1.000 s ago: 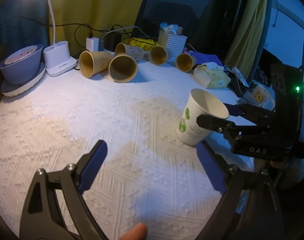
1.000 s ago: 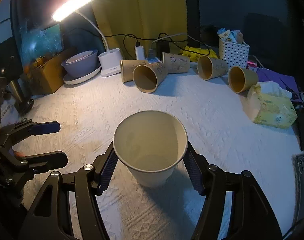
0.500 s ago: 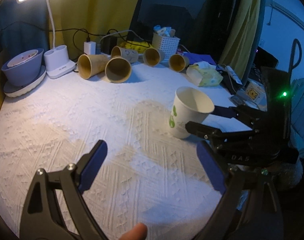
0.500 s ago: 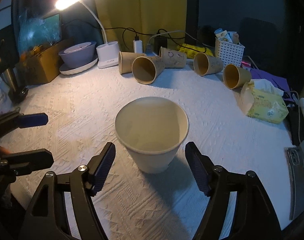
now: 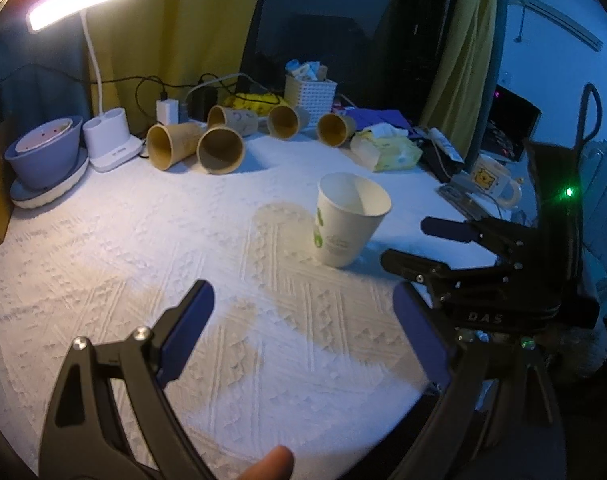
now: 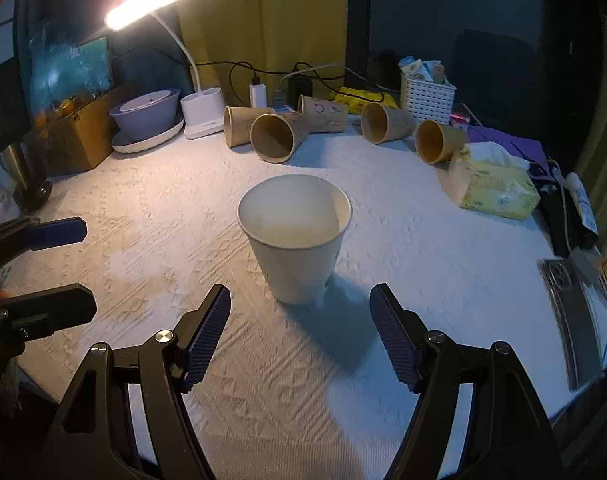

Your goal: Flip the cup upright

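On textured cloth [image 6: 403, 216], tapered paper cup [image 6: 299, 248] upright

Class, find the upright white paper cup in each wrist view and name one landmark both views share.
Left wrist view: white paper cup right of centre, beside the right gripper.
Right wrist view: cup at centre, just beyond the right gripper, apart from it.
Shared landmark: the lit desk lamp, upper left.

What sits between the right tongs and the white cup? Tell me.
Nothing but bare white tablecloth, partly in the cup's shadow. The right wrist view shows the right tongs open, clear of the upright white cup.
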`<state>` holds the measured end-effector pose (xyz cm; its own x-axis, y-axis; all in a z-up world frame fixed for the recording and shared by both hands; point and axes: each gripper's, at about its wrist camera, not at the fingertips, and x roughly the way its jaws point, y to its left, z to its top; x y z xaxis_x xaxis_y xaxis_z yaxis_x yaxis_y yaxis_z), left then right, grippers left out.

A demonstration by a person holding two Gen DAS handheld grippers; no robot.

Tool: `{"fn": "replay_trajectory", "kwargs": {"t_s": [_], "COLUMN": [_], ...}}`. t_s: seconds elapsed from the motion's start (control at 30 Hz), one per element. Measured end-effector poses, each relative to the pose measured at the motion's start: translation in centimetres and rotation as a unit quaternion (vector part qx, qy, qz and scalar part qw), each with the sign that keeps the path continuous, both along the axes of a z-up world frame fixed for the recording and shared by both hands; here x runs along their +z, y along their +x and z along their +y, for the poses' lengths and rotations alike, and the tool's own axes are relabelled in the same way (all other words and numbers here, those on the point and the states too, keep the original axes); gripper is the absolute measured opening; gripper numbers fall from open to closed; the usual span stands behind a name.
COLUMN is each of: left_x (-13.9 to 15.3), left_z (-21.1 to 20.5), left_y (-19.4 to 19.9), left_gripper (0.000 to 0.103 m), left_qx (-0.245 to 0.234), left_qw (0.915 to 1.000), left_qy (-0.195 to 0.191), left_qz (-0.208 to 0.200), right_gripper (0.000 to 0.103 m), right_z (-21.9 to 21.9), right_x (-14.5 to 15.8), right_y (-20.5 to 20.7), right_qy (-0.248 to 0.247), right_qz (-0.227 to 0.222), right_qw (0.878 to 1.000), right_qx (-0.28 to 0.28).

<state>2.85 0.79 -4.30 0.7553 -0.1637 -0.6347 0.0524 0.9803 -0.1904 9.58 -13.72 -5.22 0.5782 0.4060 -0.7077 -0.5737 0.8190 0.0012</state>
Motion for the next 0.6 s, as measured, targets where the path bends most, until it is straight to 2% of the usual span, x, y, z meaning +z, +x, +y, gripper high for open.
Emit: {"fn": "replay_trajectory", "kwargs": {"t_s": [0.3,0.6], "left_x": [1.6,3.7], "left_z": [-1.5,-2.3], "left_y": [-1.7,-3.2], "left_gripper": [0.092,0.092], "left_qx": [-0.01,-0.007], "left_qw": [0.9997,0.9985], "left_qy": [0.013,0.019], "left_qz": [-0.018,-0.051], "right_gripper": [0.075,0.075], "right_z": [-1.3,-2.7], "right_x": [1.3,3.9], "right_y": [-2.4,-4.2], "right_qy": [0.009,0.022], "right_qz": [0.001,-0.029], "right_qw": [1.0,0.999], "right_qx": [-0.014,-0.019]}}
